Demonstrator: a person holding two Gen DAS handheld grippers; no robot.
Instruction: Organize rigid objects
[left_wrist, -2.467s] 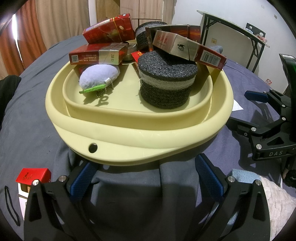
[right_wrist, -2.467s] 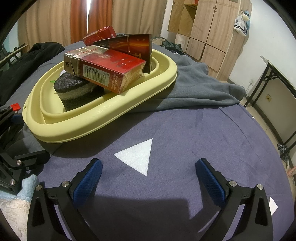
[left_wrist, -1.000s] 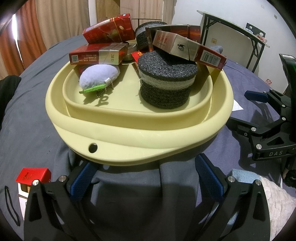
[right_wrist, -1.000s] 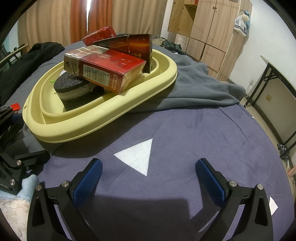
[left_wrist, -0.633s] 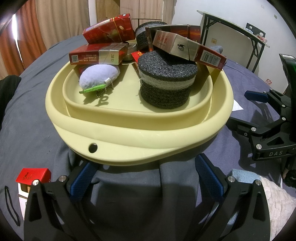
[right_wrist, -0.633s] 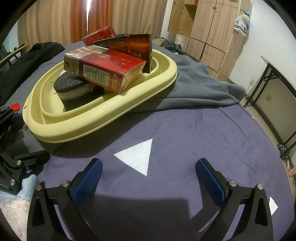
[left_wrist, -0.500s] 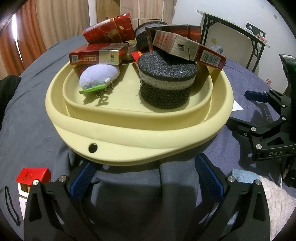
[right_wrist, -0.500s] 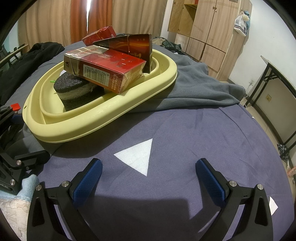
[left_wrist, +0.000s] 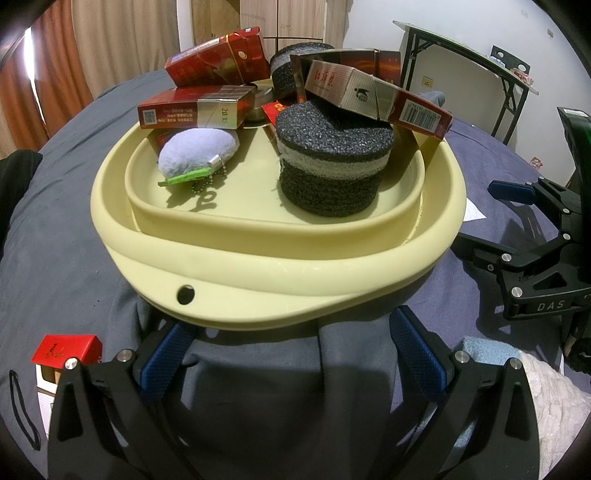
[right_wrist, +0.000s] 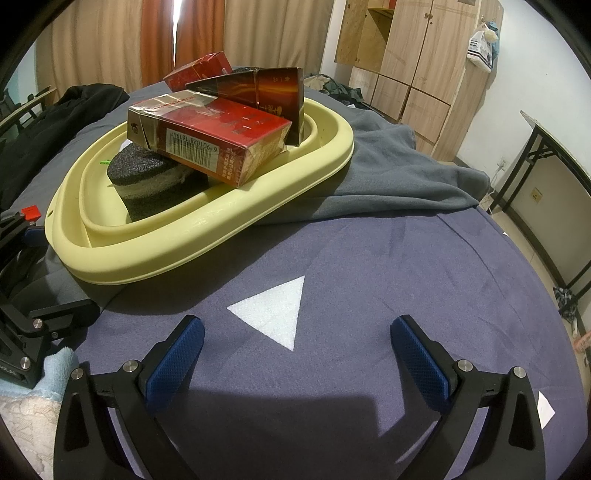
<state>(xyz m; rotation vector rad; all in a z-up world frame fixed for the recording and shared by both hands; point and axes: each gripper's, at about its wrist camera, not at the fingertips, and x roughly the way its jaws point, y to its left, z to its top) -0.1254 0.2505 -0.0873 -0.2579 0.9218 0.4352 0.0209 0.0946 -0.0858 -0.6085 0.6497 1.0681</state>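
Observation:
A pale yellow basin (left_wrist: 280, 273) sits on a grey cloth and also shows in the right wrist view (right_wrist: 207, 236). It holds several red cigarette boxes (left_wrist: 192, 109), a dark sponge puck (left_wrist: 332, 166) under a tilted box (left_wrist: 376, 96), and a lilac pouch (left_wrist: 195, 151). A small red-topped box (left_wrist: 62, 349) lies outside it at lower left. My left gripper (left_wrist: 291, 354) is open and empty just in front of the basin. My right gripper (right_wrist: 295, 350) is open and empty over the blue cover, by a white triangle (right_wrist: 273, 314).
The right gripper's black body (left_wrist: 535, 266) lies right of the basin. A grey cloth (right_wrist: 399, 184) spreads beyond the basin. A light blue towel (left_wrist: 487, 350) lies at lower right. A black band (left_wrist: 22, 417) lies at far left. A folding table (left_wrist: 469, 62) stands behind.

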